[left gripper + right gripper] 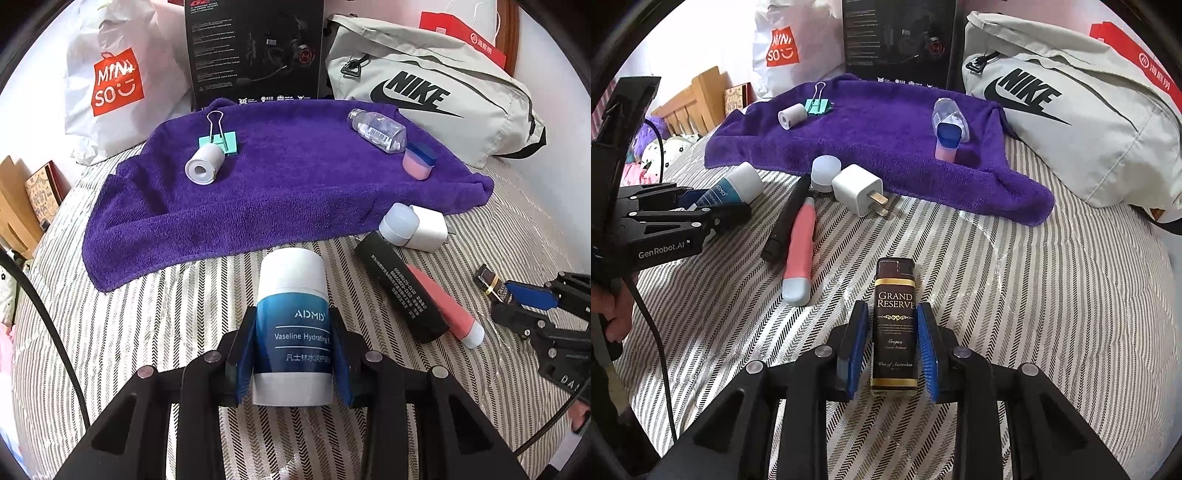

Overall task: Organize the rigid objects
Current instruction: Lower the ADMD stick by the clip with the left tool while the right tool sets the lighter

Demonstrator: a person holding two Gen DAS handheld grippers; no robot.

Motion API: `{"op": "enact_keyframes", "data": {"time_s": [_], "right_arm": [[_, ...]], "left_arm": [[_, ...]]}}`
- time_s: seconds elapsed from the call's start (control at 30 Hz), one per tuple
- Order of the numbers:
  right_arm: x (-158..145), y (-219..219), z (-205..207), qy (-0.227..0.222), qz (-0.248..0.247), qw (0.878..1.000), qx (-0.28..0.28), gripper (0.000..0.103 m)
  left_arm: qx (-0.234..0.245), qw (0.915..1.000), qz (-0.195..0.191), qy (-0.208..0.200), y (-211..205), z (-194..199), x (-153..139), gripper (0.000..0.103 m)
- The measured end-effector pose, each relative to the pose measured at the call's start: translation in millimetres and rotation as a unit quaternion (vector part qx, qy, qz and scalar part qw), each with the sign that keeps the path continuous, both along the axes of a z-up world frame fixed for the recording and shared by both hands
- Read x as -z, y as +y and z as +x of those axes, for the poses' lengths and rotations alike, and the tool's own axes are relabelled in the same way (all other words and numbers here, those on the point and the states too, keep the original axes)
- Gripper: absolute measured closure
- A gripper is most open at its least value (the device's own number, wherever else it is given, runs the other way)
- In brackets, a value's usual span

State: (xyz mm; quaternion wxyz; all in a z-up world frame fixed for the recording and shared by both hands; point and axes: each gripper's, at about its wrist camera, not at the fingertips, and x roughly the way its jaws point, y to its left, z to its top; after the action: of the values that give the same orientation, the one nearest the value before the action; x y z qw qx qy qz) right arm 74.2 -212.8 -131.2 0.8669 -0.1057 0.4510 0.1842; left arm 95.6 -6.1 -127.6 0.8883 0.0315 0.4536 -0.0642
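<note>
My left gripper (291,350) is shut on a white and blue Vaseline tube (291,325), over the striped bedsheet just in front of the purple towel (288,184). It also shows in the right wrist view (738,186). My right gripper (892,350) has its blue pads on both sides of a dark Grand Reserve box (894,325); a thin gap shows on each side. On the towel lie a white roll (205,164), a teal binder clip (219,138), a clear bottle (376,129) and a pink and blue container (419,160).
A white charger (858,190), a round white cap (825,171), a black tube (400,288) and a pink tube (799,251) lie on the sheet by the towel's front edge. A Nike bag (436,92), a black box (255,51) and a Miniso bag (114,81) stand behind.
</note>
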Motion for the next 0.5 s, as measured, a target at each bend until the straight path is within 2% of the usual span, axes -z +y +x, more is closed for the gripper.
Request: {"op": "enact_keyframes", "data": {"time_s": [0.17, 0.3, 0.5], "right_arm": [[-2.6, 0.2, 4.0, 0.025, -0.002, 1.0, -0.011, 0.08], [-0.8, 7.2, -1.6, 0.013, -0.021, 0.999, -0.027, 0.08], [-1.8, 4.7, 3.3, 0.023, -0.004, 0.999, -0.025, 0.08]], "left_arm": [[0.001, 1.0, -0.005, 0.003, 3.4, -1.3, -0.5, 0.069], [0.0, 1.0, 0.01, -0.002, -2.2, 1.0, 0.1, 0.068], [-0.004, 0.9997, -0.023, 0.009, 9.1, 2.3, -1.6, 0.069]]}}
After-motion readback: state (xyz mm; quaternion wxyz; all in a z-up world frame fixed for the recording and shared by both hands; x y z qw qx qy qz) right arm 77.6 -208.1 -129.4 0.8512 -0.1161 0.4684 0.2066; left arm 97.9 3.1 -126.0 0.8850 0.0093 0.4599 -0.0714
